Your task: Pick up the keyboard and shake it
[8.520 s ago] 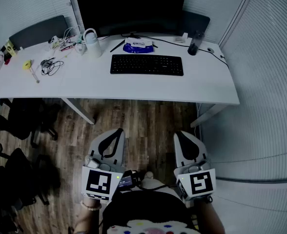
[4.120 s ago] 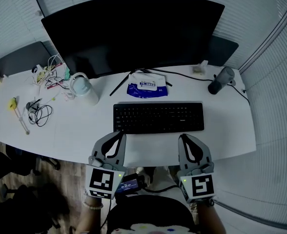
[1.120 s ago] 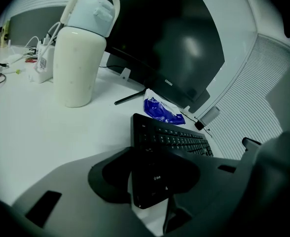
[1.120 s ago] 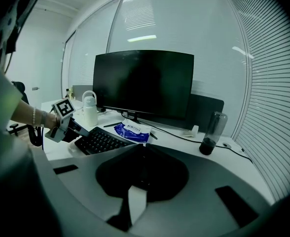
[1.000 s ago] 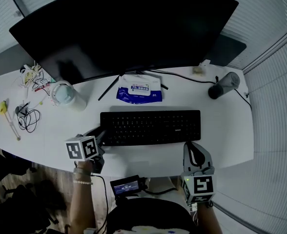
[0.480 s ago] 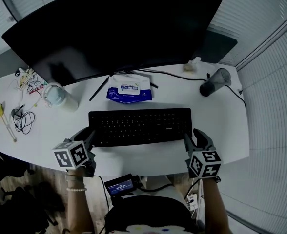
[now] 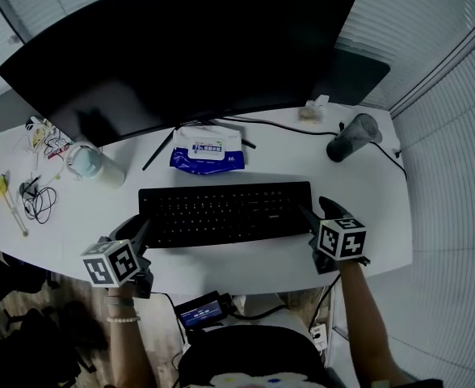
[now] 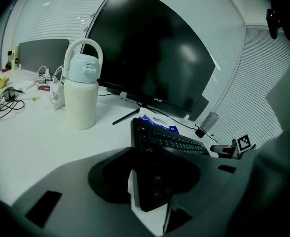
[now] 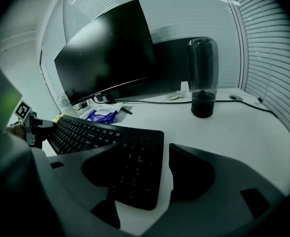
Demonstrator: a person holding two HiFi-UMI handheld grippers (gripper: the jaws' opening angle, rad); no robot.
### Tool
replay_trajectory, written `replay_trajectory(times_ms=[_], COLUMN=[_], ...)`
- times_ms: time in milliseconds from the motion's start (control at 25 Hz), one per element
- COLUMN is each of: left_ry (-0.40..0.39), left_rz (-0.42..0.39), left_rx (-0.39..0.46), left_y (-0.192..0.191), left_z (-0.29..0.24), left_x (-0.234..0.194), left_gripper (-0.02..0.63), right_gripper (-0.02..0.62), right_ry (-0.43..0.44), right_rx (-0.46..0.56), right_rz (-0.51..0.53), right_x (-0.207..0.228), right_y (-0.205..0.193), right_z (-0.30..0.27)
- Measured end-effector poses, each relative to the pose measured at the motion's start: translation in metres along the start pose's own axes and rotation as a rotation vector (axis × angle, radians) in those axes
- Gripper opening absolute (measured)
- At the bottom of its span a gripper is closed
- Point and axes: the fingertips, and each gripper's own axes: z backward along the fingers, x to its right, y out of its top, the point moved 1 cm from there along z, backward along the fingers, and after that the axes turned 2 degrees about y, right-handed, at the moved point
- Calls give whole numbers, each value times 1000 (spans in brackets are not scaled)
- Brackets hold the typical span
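On the desk (image 7: 367, 192), flat before the monitor (image 7: 181, 47), lies the keyboard (image 7: 224, 212). Left gripper (image 7: 137, 231) straddles its left end, jaws apart, a sliver of desk showing beside one jaw. Right gripper (image 7: 314, 211) jaws are opening around the right end, not pressing.

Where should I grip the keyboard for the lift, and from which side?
Grip the keyboard at its two short ends, each tool coming in from its own end, jaws spanning front to back edge. It is long, thin and flat on the desk; the left tool and the right tool, its jaws opening, straddle those ends.
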Motion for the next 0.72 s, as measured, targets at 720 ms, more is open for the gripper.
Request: replay_trajectory(times_ms=[720], left_ry=[22], left_rz=[13], left_rx=[6], left_y=[-3], left_z=[-2], left_x=[5], left_gripper=[164], right_gripper=[302], right_ry=[142], right_rx=[-140], right_rz=[-141], right_x=[11], right_y=[-12], right_z=[-31])
